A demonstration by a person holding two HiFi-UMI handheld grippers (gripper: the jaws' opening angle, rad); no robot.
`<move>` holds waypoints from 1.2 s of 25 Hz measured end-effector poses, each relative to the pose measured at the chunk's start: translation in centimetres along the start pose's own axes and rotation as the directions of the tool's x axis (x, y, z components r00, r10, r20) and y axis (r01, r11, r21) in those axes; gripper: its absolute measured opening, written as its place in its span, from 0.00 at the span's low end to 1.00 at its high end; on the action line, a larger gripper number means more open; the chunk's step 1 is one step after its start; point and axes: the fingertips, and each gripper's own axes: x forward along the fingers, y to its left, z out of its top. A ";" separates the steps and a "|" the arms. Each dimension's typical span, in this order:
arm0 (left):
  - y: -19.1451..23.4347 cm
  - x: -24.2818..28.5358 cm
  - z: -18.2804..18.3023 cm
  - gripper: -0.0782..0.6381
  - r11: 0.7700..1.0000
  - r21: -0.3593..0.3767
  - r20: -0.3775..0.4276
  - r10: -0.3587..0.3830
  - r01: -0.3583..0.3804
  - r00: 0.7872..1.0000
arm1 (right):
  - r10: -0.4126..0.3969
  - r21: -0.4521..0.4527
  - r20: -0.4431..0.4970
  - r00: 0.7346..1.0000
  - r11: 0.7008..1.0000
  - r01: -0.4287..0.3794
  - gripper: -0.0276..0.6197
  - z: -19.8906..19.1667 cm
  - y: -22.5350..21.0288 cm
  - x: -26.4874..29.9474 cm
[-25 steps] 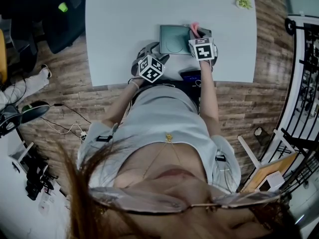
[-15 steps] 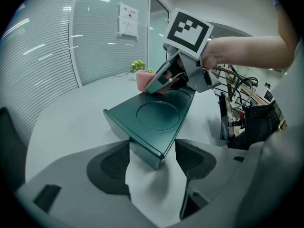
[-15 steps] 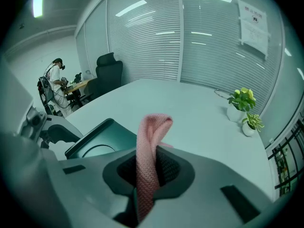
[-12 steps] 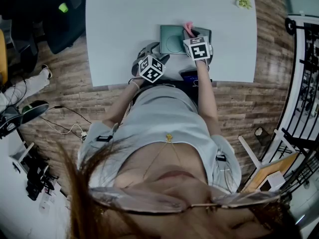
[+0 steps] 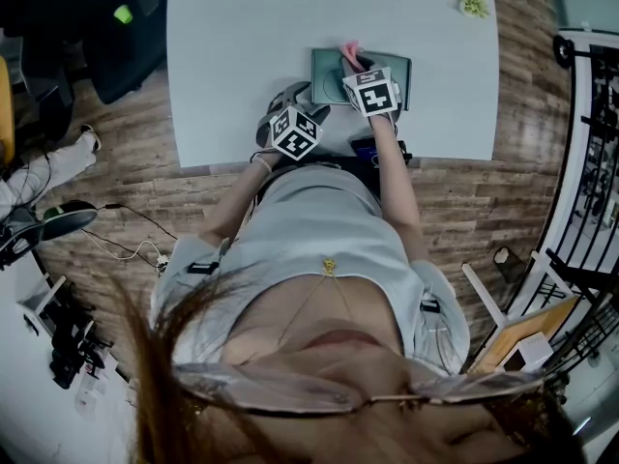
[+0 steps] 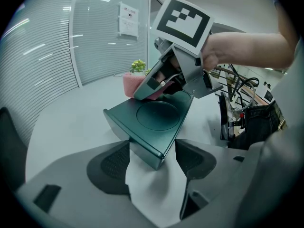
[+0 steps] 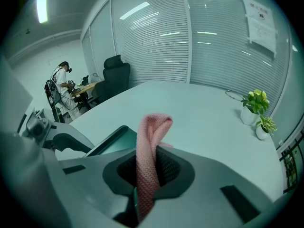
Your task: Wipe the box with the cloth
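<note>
- Dark grey ribbed pads of the left gripper (image 6: 153, 159) stand wide apart, straddling the near corner of the box (image 6: 154, 120). Nothing is clamped, and I cannot tell whether either pad touches the box wall. As I read it, this claw is there to brace the box, not to carry it.
- The box, a flat dark-green case with a round recess in its top, lies on the pale table (image 5: 232, 56) near the person's edge, just ahead of both grippers.
- Over the box's far side, the right gripper (image 7: 149, 167) has its jaws closed tight on a pink knitted cloth (image 7: 153, 132). The cloth is pinched in a fold, so a loop stands up past the fingertips. In the left gripper view the cloth is down at the box's far rim, touching the top or just short of it.
- Further right, toward the table's far corner, two small potted plants (image 7: 257, 109) stand well apart from the work.
- The step in hand, as I judge it, is the wiping itself, with the cloth at the far part of the top and most of the surface yet to be covered.
- The next move calls for drawing the cloth across the top toward the near corner with light downward pressure and a firm grip, while the left claw stops the box from sliding.
</note>
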 end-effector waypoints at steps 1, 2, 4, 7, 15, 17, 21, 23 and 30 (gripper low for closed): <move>0.0 0.0 0.0 0.54 1.000 0.000 0.001 0.000 0.000 1.000 | 0.005 -0.003 0.001 1.000 1.000 -0.005 0.11 0.1 0.3 0.1; 0.0 0.0 0.0 0.54 1.000 0.001 0.001 -0.001 0.001 1.000 | 0.011 -0.004 0.002 1.000 1.000 -0.011 0.11 0.2 0.5 0.2; 0.1 0.0 0.0 0.54 1.000 0.000 0.001 -0.001 0.001 1.000 | 0.021 -0.007 0.001 1.000 1.000 -0.021 0.11 0.5 1.0 0.6; 0.2 0.1 -0.1 0.54 1.000 0.000 0.001 -0.001 0.001 1.000 | 0.037 -0.012 0.005 0.999 0.999 -0.037 0.11 0.7 1.6 1.0; 0.2 0.1 -0.1 0.54 1.000 -0.001 -0.002 0.000 0.000 1.000 | 0.076 -0.020 0.005 0.997 0.997 -0.076 0.11 1.5 3.4 1.7; 0.2 0.1 0.0 0.54 1.000 -0.001 -0.003 0.000 0.000 1.000 | 0.088 -0.027 0.004 0.996 0.996 -0.087 0.11 1.7 3.9 1.9; 0.2 0.1 -0.1 0.54 1.000 -0.001 -0.004 0.000 0.000 1.000 | 0.110 -0.046 0.007 0.994 0.993 -0.110 0.11 1.9 5.0 2.3; 0.2 0.1 -0.1 0.54 1.000 -0.001 -0.004 0.000 0.000 1.000 | 0.115 -0.056 0.012 0.993 0.992 -0.115 0.11 2.0 5.4 2.5; 0.1 0.1 -0.1 0.54 1.000 -0.002 -0.003 -0.001 0.001 1.000 | 0.124 -0.047 0.023 0.992 0.991 -0.123 0.11 2.1 5.7 2.4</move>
